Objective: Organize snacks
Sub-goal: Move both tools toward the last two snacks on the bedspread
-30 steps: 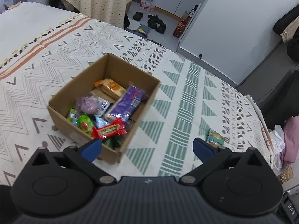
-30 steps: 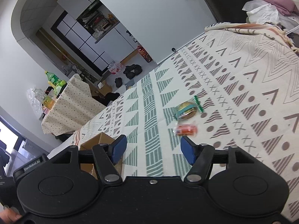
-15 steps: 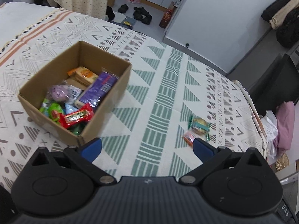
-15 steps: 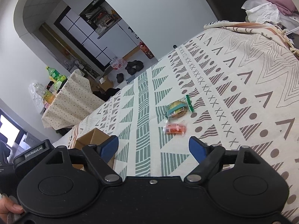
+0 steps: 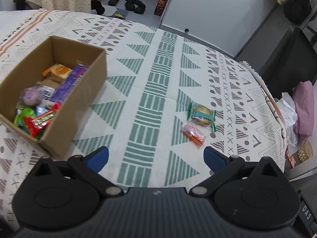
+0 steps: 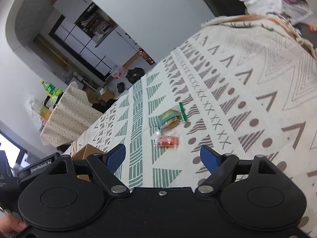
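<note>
Two loose snacks lie on the patterned cloth: a biscuit in a clear, green-edged wrapper [image 5: 202,113] [image 6: 171,117] and, right beside it, a small orange-red packet [image 5: 192,133] [image 6: 167,140]. A cardboard box [image 5: 83,107] at the left holds several wrapped snacks; its corner [image 6: 88,152] shows in the right wrist view. My left gripper [image 5: 156,157] hangs open above the cloth, the packets just beyond its right fingertip. My right gripper [image 6: 162,156] is open with nothing between its fingers, the orange packet a short way ahead of the gap.
The cloth-covered bed [image 5: 150,87] ends at the right, where pink and white laundry [image 5: 301,109] is piled. Shoes [image 5: 134,4] lie on the floor beyond. A draped table with bottles [image 6: 65,109] stands at the far left.
The left gripper swung right, so the box slid to the left edge and both packets came into view. The right gripper's jaws widened and it sank closer to the packets.
</note>
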`<state>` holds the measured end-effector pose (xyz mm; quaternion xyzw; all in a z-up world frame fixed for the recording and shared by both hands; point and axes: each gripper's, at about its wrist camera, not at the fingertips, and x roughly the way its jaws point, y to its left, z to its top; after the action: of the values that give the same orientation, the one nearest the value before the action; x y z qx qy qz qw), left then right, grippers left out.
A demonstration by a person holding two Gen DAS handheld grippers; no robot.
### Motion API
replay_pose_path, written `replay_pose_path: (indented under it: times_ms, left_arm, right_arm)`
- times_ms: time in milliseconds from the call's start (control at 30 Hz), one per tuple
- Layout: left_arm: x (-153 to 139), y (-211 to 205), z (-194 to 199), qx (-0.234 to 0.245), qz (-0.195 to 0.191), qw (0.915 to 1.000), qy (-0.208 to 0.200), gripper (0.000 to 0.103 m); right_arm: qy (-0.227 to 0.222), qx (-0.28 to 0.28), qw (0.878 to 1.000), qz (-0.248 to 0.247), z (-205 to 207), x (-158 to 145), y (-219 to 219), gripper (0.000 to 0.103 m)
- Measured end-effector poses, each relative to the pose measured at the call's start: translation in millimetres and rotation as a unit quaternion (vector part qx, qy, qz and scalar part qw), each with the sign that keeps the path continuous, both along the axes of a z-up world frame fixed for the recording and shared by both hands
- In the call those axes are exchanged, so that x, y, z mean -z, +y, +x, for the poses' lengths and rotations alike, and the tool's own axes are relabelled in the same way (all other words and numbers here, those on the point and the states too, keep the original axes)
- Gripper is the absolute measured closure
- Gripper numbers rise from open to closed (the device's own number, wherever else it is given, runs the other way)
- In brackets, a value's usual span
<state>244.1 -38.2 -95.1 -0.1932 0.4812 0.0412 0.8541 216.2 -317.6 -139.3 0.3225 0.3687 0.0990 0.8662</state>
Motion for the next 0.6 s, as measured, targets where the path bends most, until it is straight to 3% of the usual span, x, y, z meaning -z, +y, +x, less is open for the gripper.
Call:
replay_pose_path:
  times_ms: [133,600]
  left_arm:
    - [11,-8,8,0.007,-0.015,0.9999,0.006,0.003]
    - [46,-46,46,0.014,-0.043,0.9988,0.02,0.026]
  right_arm:
    - [0.006,0.006,1.0,-0.004,6,8,-2,0.021]
    - [0.027,0.04,0.999,0.025,22,35,-24,0.026]
